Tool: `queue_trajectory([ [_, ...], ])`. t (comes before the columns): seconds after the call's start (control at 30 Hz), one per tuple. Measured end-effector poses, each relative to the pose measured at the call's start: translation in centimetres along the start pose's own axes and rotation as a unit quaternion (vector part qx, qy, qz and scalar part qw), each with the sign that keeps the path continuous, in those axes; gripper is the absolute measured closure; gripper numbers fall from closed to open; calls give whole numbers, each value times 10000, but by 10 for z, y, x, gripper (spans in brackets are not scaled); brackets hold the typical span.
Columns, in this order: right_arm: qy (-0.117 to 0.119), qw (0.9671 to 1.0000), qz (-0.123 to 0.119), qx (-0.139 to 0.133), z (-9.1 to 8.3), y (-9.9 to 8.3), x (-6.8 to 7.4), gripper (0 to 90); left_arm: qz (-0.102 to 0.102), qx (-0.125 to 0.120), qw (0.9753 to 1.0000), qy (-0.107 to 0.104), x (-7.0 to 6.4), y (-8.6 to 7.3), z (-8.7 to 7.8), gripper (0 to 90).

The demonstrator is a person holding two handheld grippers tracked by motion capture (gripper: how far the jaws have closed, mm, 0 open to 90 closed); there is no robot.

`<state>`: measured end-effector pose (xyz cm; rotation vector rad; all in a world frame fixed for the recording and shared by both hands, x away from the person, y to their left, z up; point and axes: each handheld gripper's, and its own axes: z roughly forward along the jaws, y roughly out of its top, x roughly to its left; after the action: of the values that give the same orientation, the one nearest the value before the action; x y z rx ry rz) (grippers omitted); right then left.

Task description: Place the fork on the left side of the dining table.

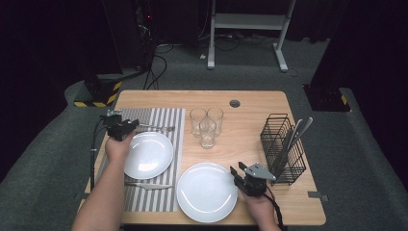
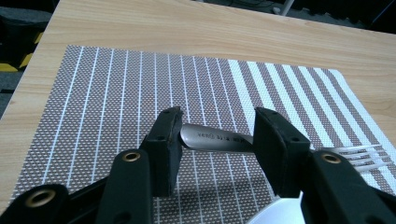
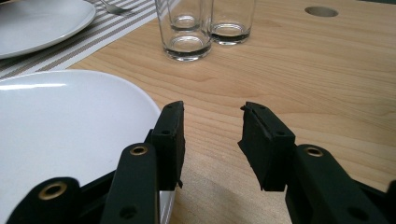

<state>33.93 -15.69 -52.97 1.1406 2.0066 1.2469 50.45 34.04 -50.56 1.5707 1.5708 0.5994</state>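
Observation:
A steel fork (image 1: pixel 155 127) lies on the striped placemat (image 1: pixel 154 197) beyond a white plate (image 1: pixel 146 155). My left gripper (image 1: pixel 130 126) is over the fork's handle end. In the left gripper view the jaws of the left gripper (image 2: pixel 217 135) stand apart on either side of the fork handle (image 2: pixel 219 141), not clamped on it, with the tines off to the right. My right gripper (image 1: pixel 240 171) rests open on the bare wood beside a second white plate (image 1: pixel 207 192). Nothing is between the jaws of the right gripper (image 3: pixel 212 126), and that plate (image 3: pixel 60 126) lies to their left.
Three empty glasses (image 1: pixel 207 124) stand mid-table. A black wire rack (image 1: pixel 284 149) with cutlery (image 1: pixel 296 132) stands at the right. A knife (image 1: pixel 149 186) lies on the placemat near the front edge. A cable hole (image 1: pixel 235 103) sits at the back.

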Motion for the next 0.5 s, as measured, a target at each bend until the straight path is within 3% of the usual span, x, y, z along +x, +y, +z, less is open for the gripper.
queue_trajectory([
  [0.5,-3,10000,-16,3,0,0,1,589,-61,-49,10000,-3,1,1,-1,508],
])
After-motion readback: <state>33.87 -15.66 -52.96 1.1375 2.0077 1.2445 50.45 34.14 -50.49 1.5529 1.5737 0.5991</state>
